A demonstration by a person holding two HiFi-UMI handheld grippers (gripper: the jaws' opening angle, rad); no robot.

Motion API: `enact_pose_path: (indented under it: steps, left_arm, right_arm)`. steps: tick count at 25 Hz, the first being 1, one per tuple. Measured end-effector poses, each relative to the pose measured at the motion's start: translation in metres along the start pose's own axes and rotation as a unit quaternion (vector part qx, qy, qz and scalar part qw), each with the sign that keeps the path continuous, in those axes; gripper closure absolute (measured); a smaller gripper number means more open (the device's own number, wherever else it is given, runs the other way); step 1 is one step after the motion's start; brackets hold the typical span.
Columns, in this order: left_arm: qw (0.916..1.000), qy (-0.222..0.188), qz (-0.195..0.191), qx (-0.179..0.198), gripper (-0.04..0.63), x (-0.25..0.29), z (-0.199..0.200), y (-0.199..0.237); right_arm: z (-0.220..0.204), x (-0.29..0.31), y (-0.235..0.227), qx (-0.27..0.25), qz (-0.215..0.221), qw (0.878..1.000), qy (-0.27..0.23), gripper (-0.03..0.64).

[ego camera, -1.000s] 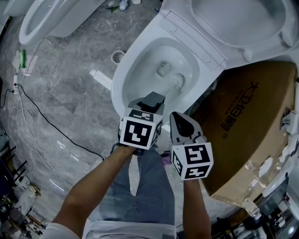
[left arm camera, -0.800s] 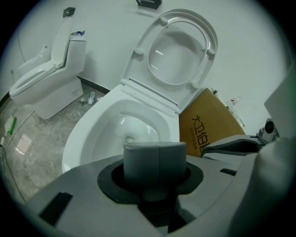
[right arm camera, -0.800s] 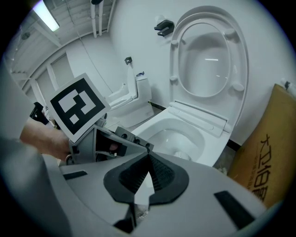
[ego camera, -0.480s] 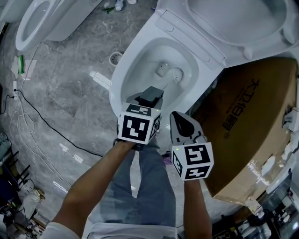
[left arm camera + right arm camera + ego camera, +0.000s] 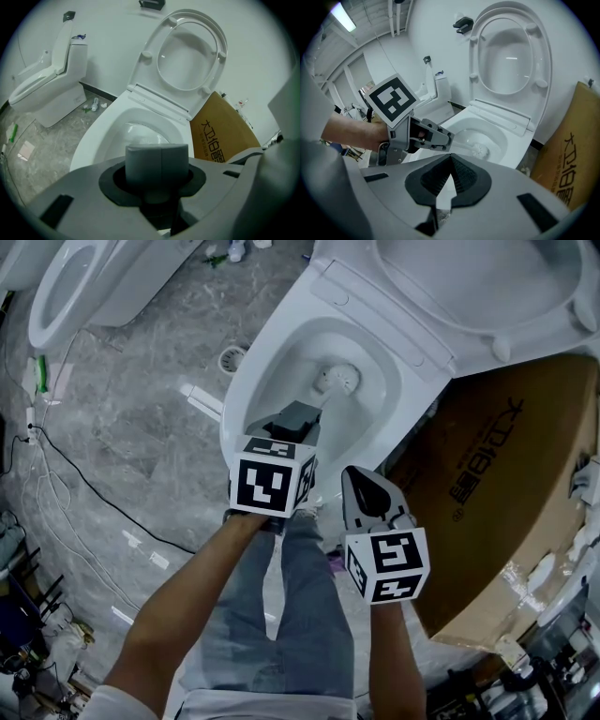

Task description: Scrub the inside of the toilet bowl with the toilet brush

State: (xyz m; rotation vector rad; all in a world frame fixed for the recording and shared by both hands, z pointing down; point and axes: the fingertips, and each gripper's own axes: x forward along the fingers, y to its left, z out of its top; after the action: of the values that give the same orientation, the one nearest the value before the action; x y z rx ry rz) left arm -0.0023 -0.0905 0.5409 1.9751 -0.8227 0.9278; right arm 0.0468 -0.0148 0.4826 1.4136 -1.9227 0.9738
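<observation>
The left tool [image 5: 296, 422] is clamped on the grey block-shaped handle end [image 5: 159, 164] of a white toilet brush. Its jaws press against both sides of the block. The left tool reaches over the near rim of the white ceramic toilet bowl [image 5: 242, 395]. From it the thin shaft of the toilet brush slants down into the toilet bowl. The round bristled head [image 5: 338, 379] lies low in the basin, near the drain opening. The right gripper view shows the same head [image 5: 481, 151] against the inner wall of the basin, beyond the left tool [image 5: 440, 138].

The right tool [image 5: 362, 487] is held just to the right of the left one, outside the toilet bowl and above the person's blue-trousered legs [image 5: 281, 634]. Its ridged jaws [image 5: 451, 161] are pressed together with nothing between them.

The white oval seat and lid [image 5: 190, 54] stand raised behind the toilet bowl. A brown cardboard box with black print [image 5: 502, 493] leans at the right side of the toilet bowl. A second white toilet [image 5: 80, 282] stands apart on the grey marbled floor [image 5: 141, 427], and a black cable [image 5: 89, 493] trails across the floor to the left.
</observation>
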Motion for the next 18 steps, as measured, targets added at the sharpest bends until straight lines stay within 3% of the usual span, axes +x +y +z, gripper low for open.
enact_pose_path:
  steps: [18]
  left_arm:
    - [0.9986, -0.005, 0.047, -0.022, 0.439, -0.022, -0.005, 0.05]
  right_arm:
    - [-0.001, 0.01, 0.017, -0.01, 0.018, 1.0, 0.005, 0.615]
